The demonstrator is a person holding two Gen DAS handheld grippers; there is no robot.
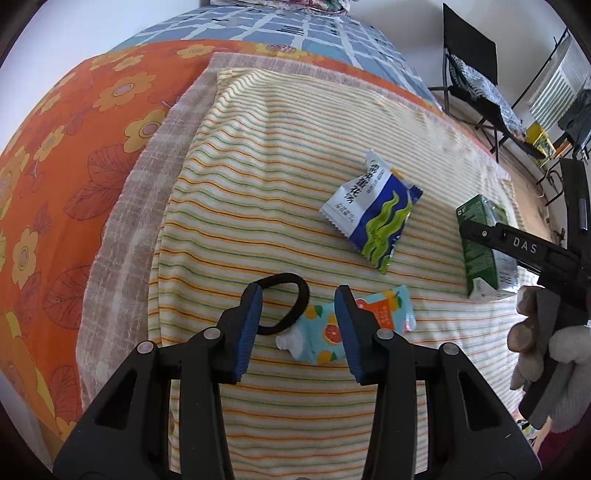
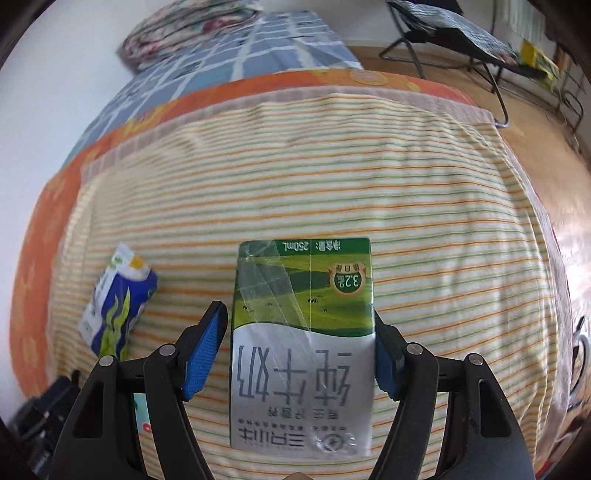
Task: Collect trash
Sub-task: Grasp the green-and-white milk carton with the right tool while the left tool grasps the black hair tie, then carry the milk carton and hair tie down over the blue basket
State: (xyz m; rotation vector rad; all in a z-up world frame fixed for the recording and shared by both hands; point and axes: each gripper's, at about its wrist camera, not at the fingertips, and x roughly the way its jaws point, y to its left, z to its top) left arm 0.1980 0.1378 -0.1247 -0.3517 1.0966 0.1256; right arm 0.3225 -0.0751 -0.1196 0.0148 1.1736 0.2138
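On a striped cloth (image 1: 258,192) lie a blue-green snack packet (image 1: 373,214), a light-blue fruit-print pouch (image 1: 325,332), a black hair tie (image 1: 291,299) and a green-white milk carton (image 1: 480,251). My left gripper (image 1: 299,332) is open, its fingers straddling the pouch's left part just above the cloth. My right gripper (image 2: 301,350) surrounds the milk carton (image 2: 303,343); the right pad touches it, while a small gap shows at the left pad (image 2: 205,354). The snack packet also shows in the right wrist view (image 2: 114,306).
The cloth lies on a bed with an orange floral sheet (image 1: 66,177) and a blue checked blanket (image 1: 280,29). A black folding chair (image 1: 476,74) with clothes stands on the wooden floor to the right. The bed edge falls away at the right.
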